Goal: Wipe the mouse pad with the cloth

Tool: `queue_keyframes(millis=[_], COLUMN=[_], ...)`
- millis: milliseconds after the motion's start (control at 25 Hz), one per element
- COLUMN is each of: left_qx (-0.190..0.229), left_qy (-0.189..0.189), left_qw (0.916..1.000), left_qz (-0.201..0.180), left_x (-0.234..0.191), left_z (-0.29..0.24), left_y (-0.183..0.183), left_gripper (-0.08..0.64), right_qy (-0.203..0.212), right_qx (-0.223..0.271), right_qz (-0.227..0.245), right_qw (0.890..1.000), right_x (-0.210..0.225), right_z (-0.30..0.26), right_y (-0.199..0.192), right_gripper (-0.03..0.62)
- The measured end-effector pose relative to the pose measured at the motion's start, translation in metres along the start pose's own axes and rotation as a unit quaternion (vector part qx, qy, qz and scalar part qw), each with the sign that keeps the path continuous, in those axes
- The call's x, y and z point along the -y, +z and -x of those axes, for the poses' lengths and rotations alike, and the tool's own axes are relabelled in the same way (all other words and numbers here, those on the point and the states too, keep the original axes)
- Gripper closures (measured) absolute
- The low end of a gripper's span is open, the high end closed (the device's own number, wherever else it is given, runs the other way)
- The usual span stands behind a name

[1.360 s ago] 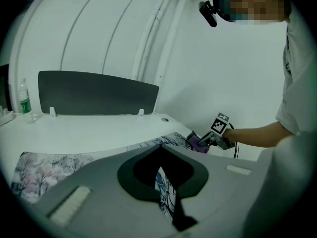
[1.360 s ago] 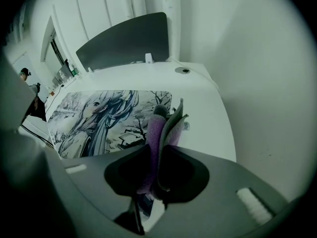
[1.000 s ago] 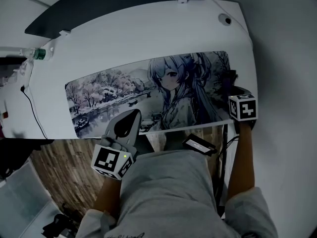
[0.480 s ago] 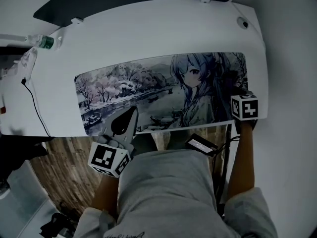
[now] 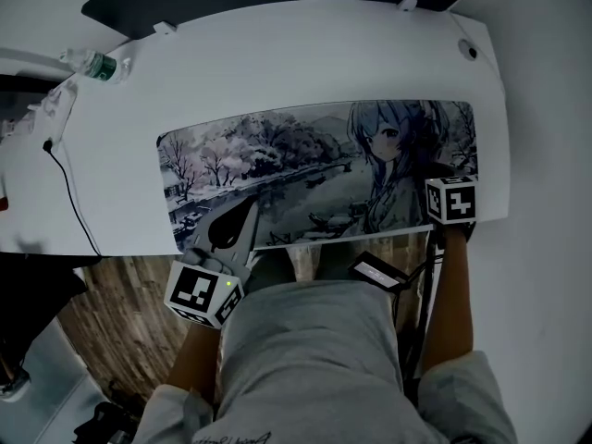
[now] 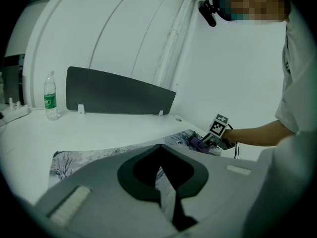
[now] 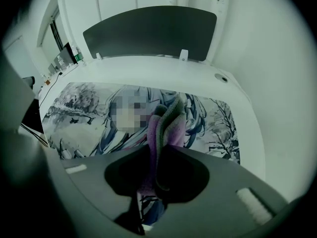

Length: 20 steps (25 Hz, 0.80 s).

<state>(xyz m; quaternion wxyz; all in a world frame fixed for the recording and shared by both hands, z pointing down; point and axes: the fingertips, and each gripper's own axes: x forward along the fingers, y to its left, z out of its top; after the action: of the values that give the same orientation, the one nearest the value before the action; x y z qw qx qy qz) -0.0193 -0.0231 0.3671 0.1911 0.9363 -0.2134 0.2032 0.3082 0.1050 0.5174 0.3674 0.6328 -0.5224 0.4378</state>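
Grips a folded purple and grey fabric cloth point(image 7: 166, 125) in the right tool point(image 7: 157, 177), jaws pinched narrow on the fold, with the free end of the cloth sticking out ahead. Holds it over a long rectangular mouse pad point(image 5: 305, 169) printed with a wintry lake landscape and a drawn long-haired figure. Places that tool at the pad's right end, above the printed figure and close to the near edge; from the left tool view, appears to press the purple cloth down against the pad there. Holds the left tool point(image 5: 246, 213) left of centre with its tips at the pad's near edge, well apart from the right one; cannot tell whether touching the pad or just above it. Shows the left tool's jaws brought together with nothing between them. Has the pad spread lengthwise on a white curved surface point(image 5: 277, 63), taking up much of its width, right end near the surface's right edge. Backs onto a dark grey upright panel point(image 6: 119, 93) along the far side. Carries, at the far left corner, an upright clear plastic bottle point(image 6: 50, 95) with a green label, well apart from the pad. Trails a thin black cable point(image 5: 69, 202) over the left part of the surface. Reveals a wood-grain floor point(image 5: 111, 313) below the near edge.
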Motion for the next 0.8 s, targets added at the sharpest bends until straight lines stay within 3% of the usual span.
queue_keyframes(millis=[800], left_qx=[0.015], left_qy=[0.023], left_qw=[0.9995], left_qz=[0.017], left_x=[-0.091], left_z=[0.083], left_y=[-0.023], left_gripper=[0.541], right_qy=[-0.005], right_qx=[-0.010], right_qz=[0.023], right_qw=[1.000], right_x=[-0.110], right_z=[-0.009], right_y=[0.023], right_gripper=[0.499])
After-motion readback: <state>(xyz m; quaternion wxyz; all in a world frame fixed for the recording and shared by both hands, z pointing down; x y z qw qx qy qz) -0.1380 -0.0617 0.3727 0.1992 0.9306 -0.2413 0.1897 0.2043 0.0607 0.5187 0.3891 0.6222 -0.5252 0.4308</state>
